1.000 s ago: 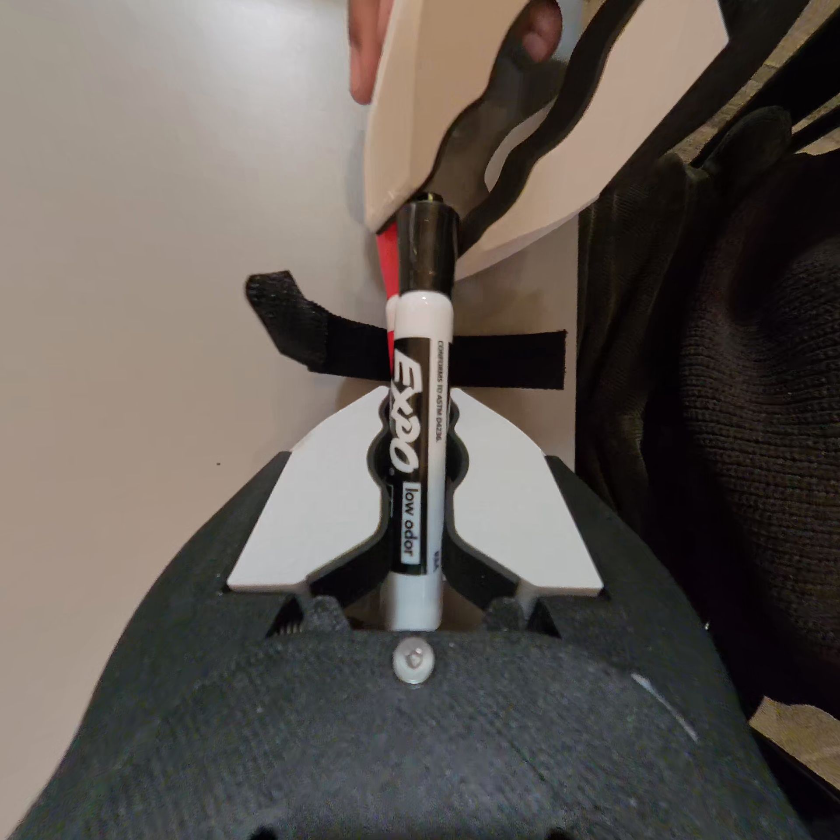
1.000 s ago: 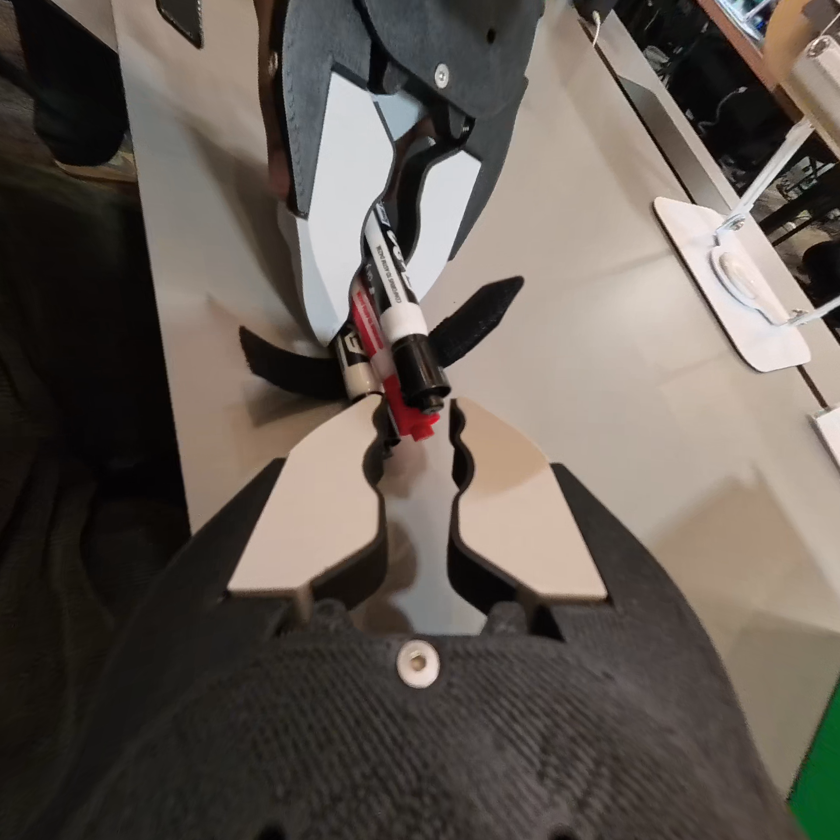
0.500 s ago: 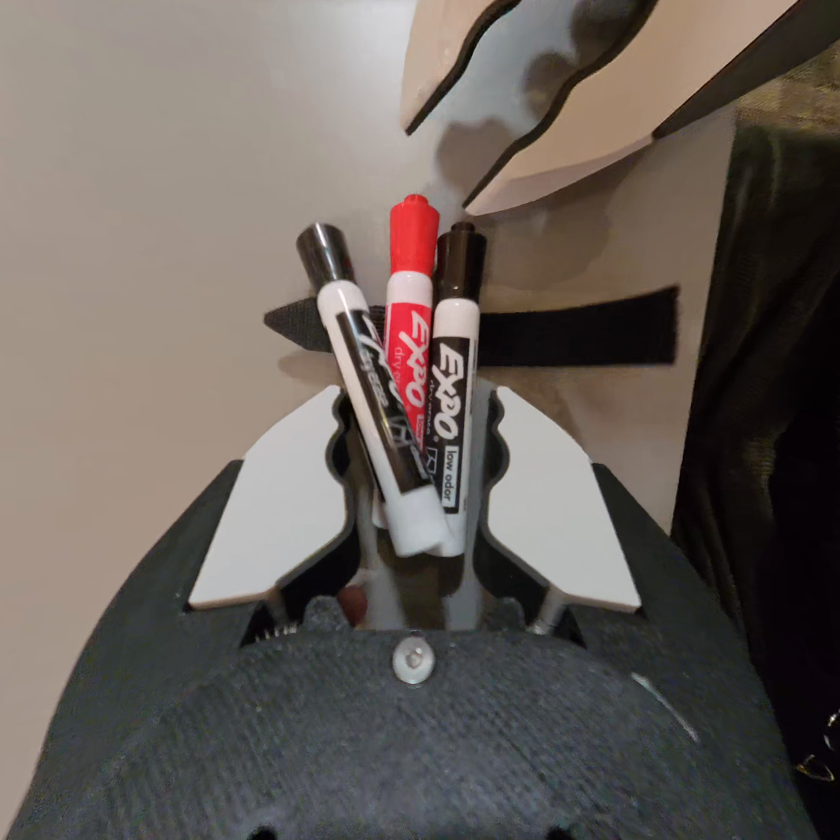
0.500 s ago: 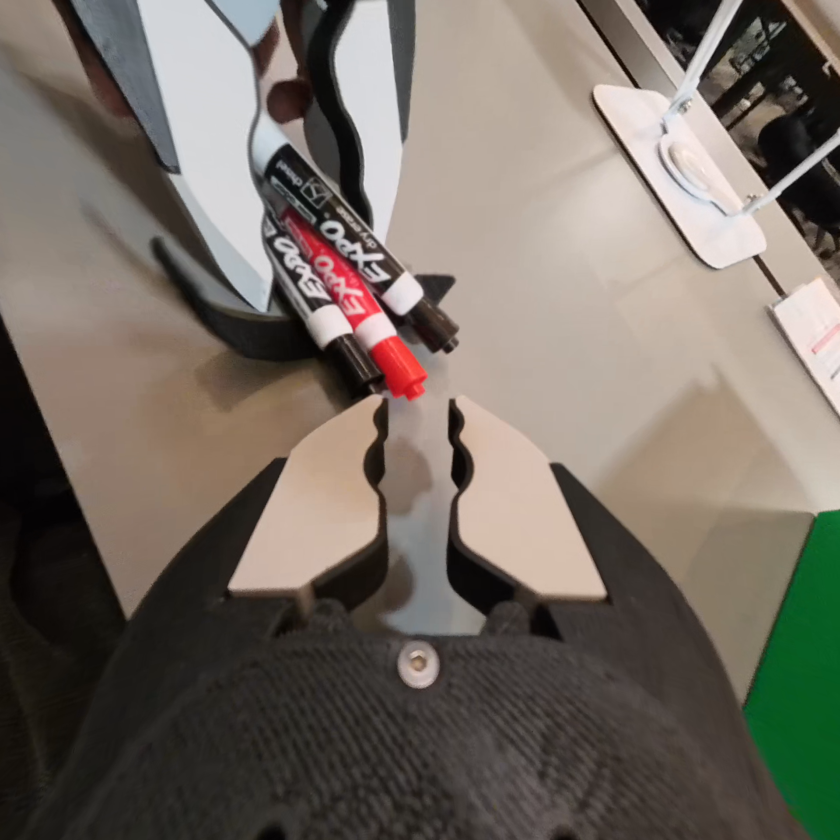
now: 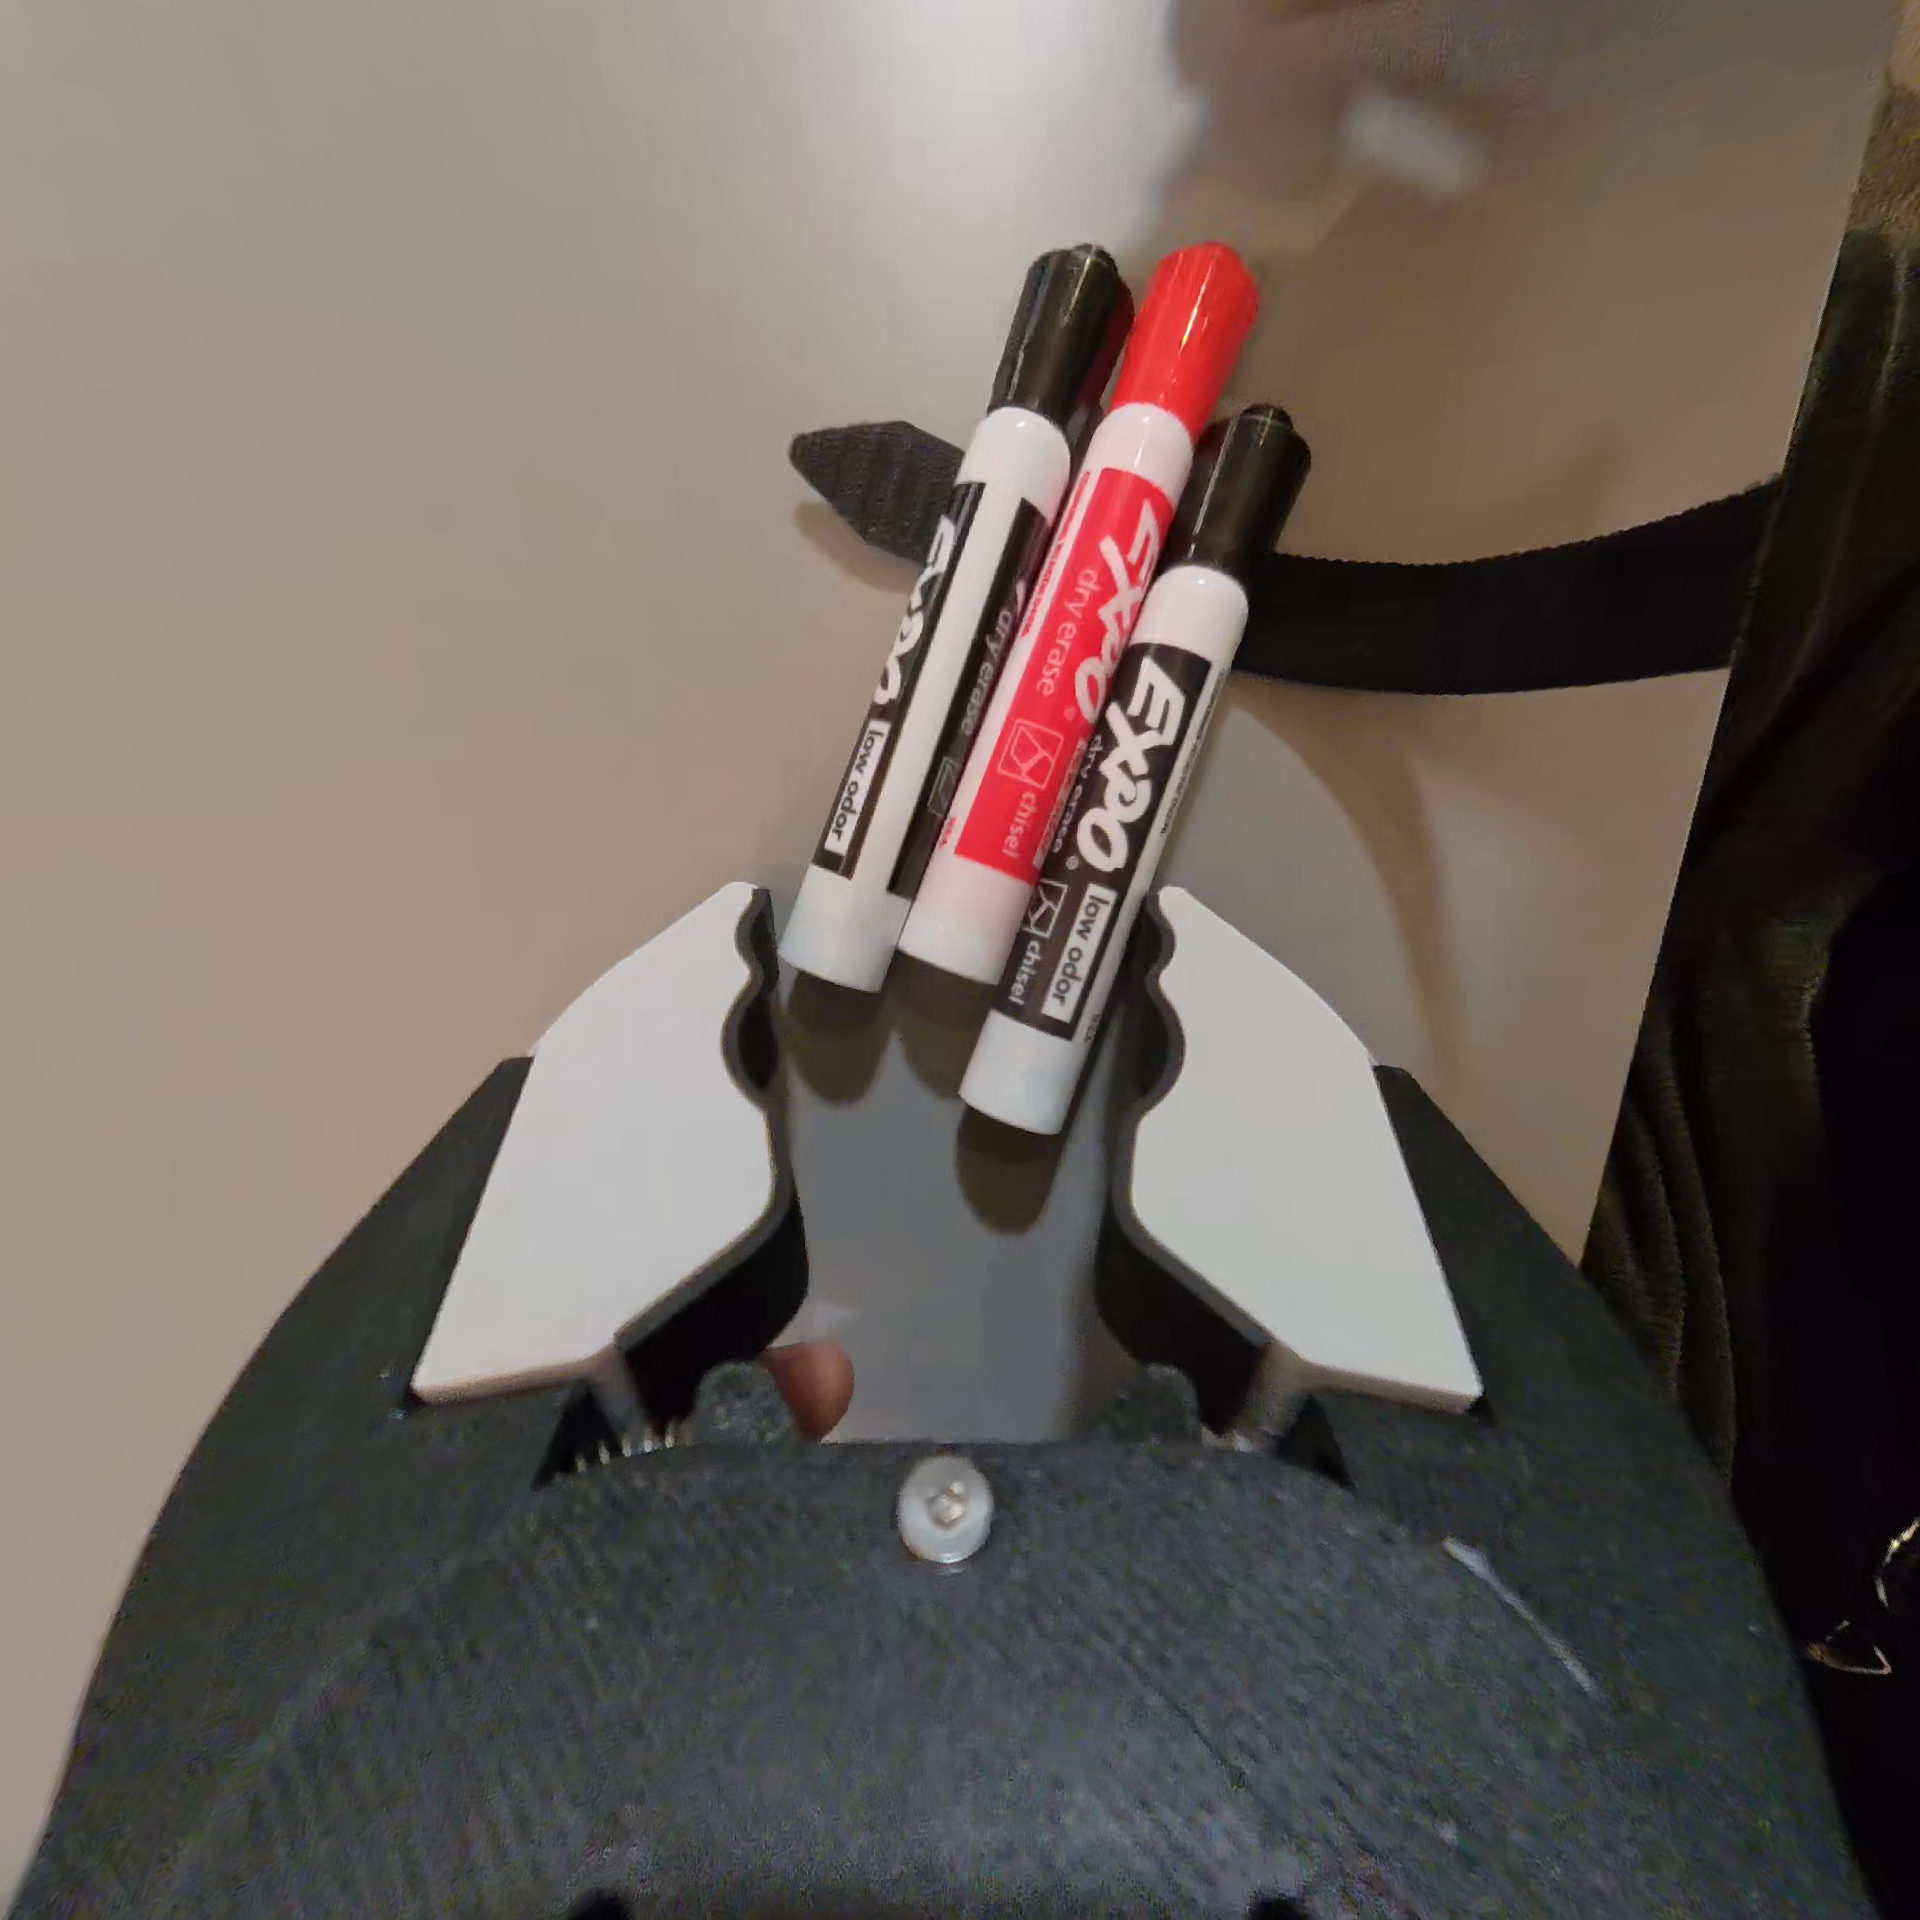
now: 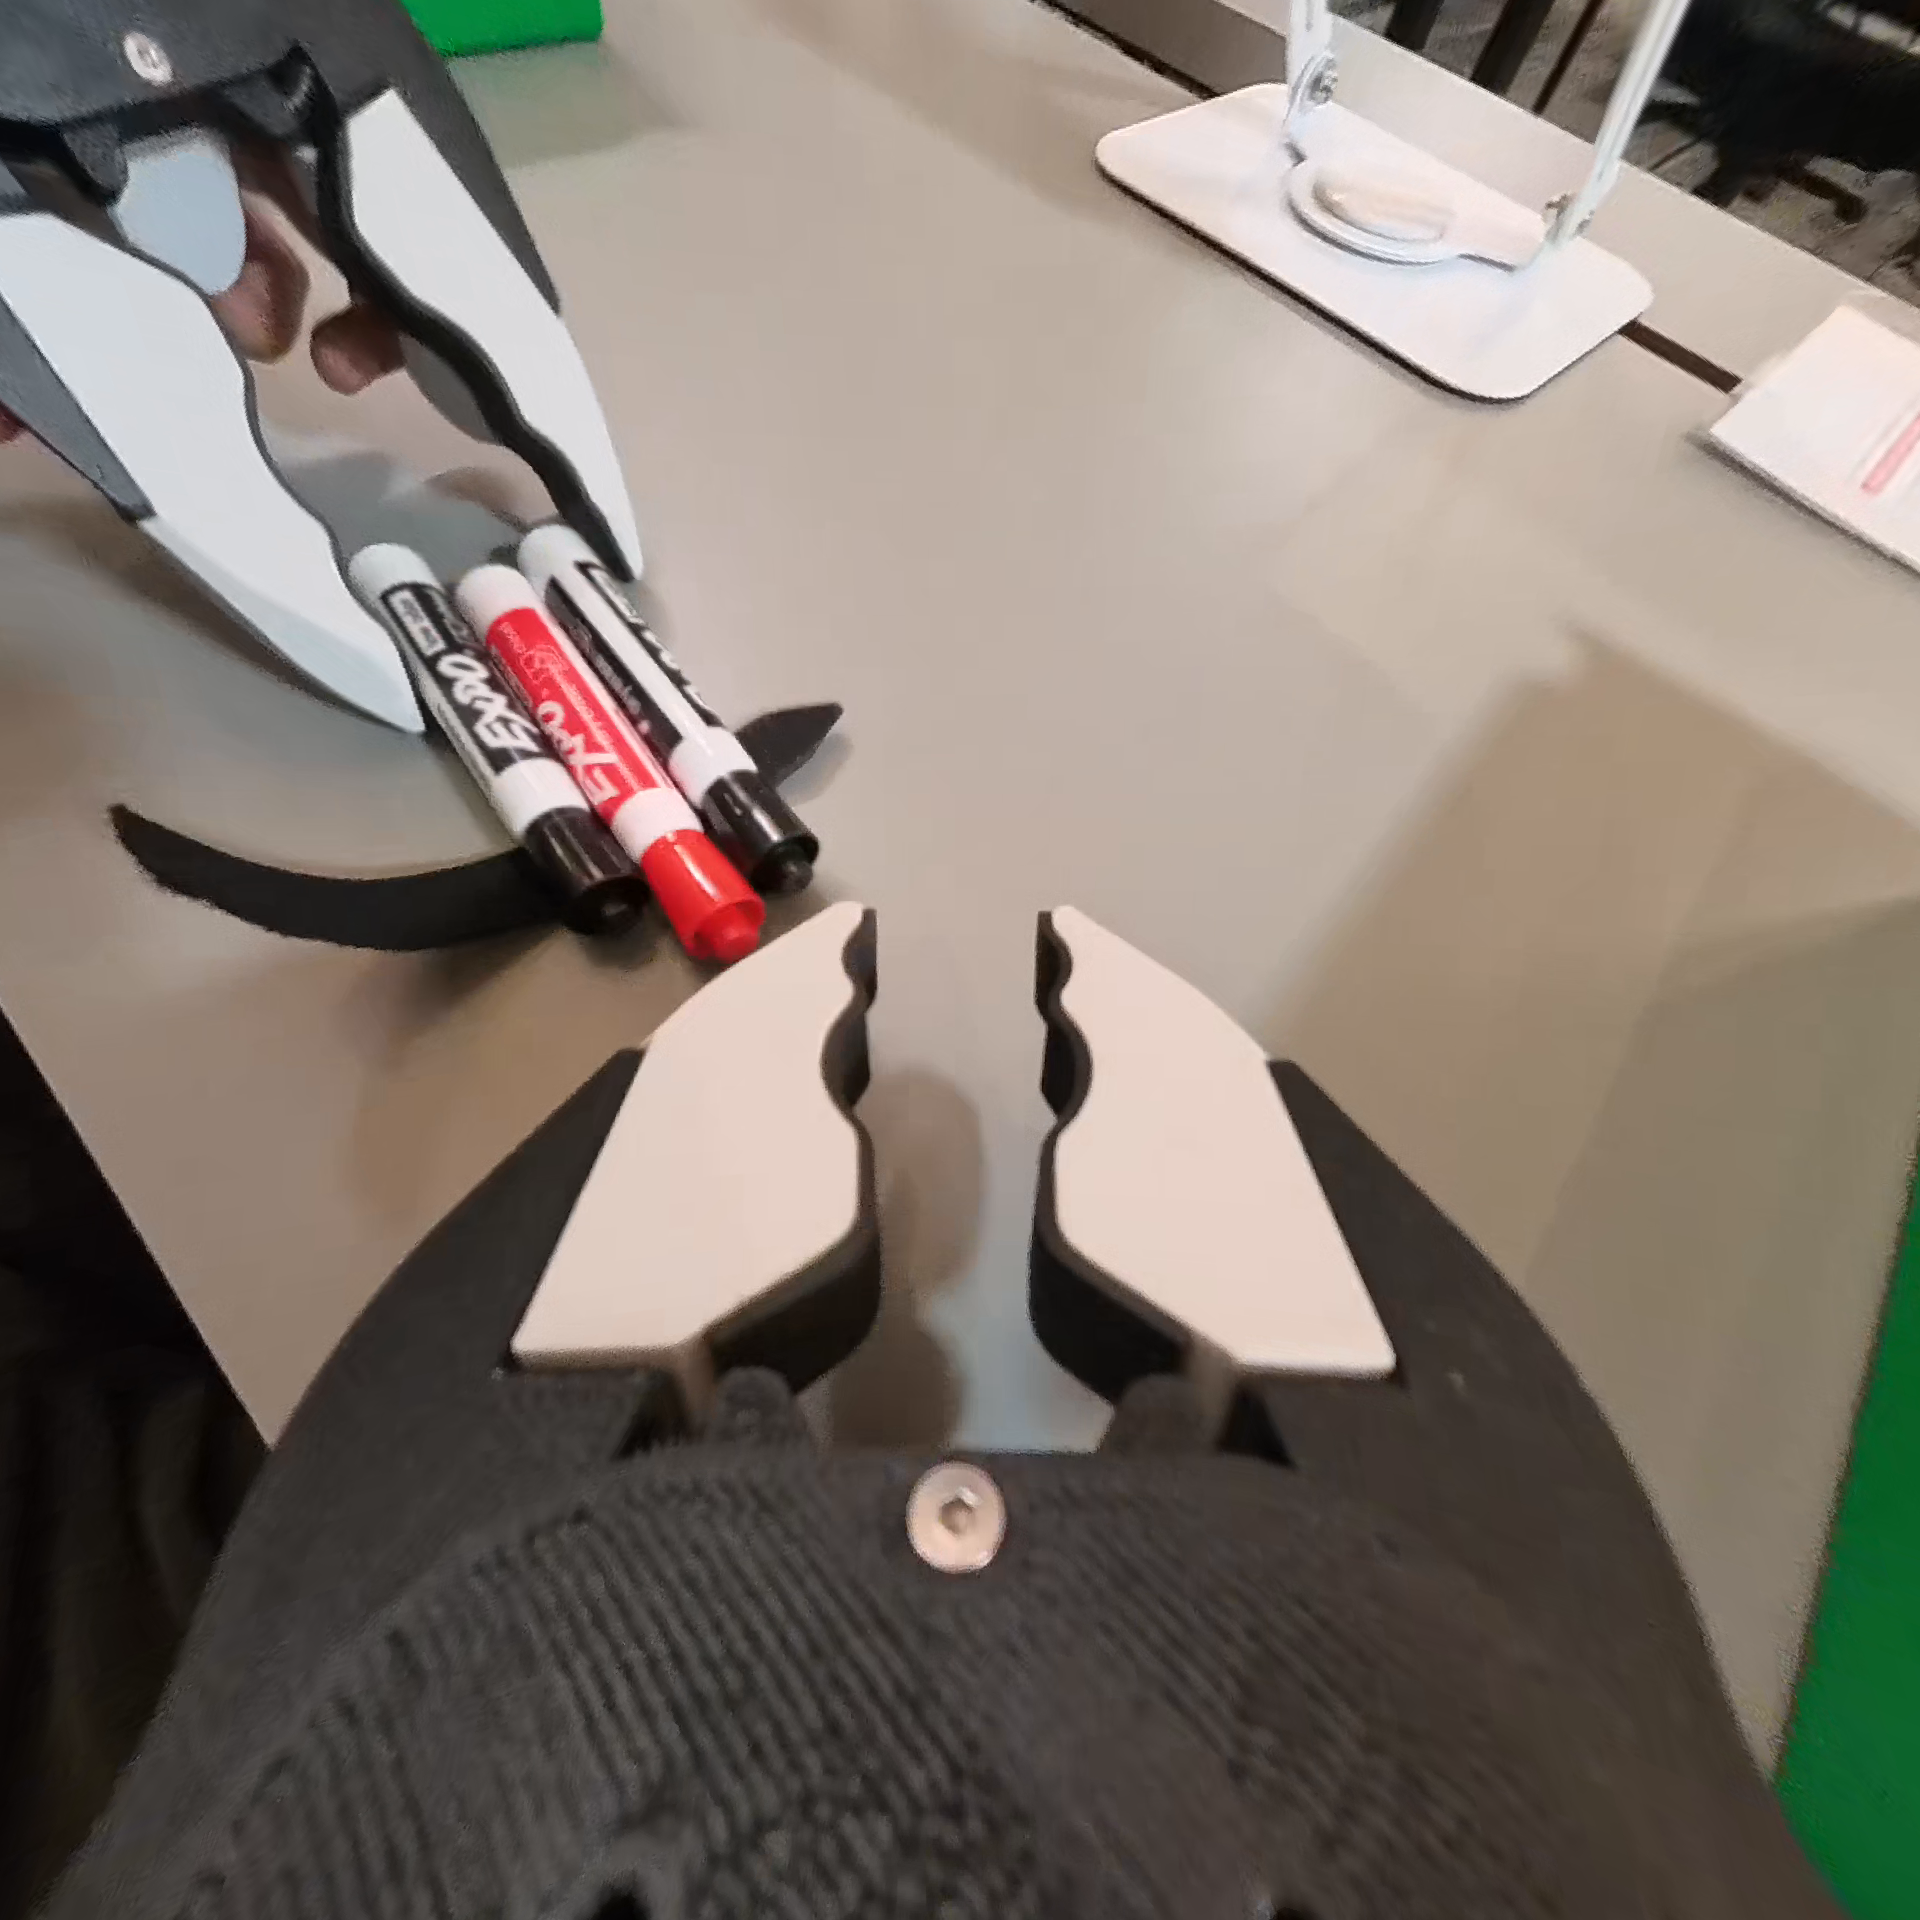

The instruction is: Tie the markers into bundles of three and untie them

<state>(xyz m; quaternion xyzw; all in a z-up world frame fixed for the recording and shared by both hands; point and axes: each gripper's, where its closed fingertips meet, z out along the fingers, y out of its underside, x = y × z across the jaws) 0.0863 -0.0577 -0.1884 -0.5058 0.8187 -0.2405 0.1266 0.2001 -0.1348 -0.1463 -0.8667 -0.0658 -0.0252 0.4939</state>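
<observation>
Three markers lie side by side on the table across a flat black strap (image 5: 1455,623): a black one (image 5: 935,665), a red one (image 5: 1091,644) and a second black one (image 5: 1122,810). My left gripper (image 5: 956,914) is open, with the markers' rear ends loose between its fingertips. In the right wrist view the red marker (image 6: 592,748) lies between the two black ones, over the strap (image 6: 312,894), with the left gripper (image 6: 514,639) behind them. My right gripper (image 6: 951,925) is open and empty, just right of the marker caps.
A white stand base (image 6: 1382,260) sits at the back right, with a white card (image 6: 1839,426) beside it. A green surface (image 6: 1860,1558) borders the right side. The table's near edge runs along the left. Dark clothing (image 5: 1818,935) hangs close by.
My left gripper opened and let go of the markers, which now lie flat over the strap. My right gripper drew back from the caps and off to their right.
</observation>
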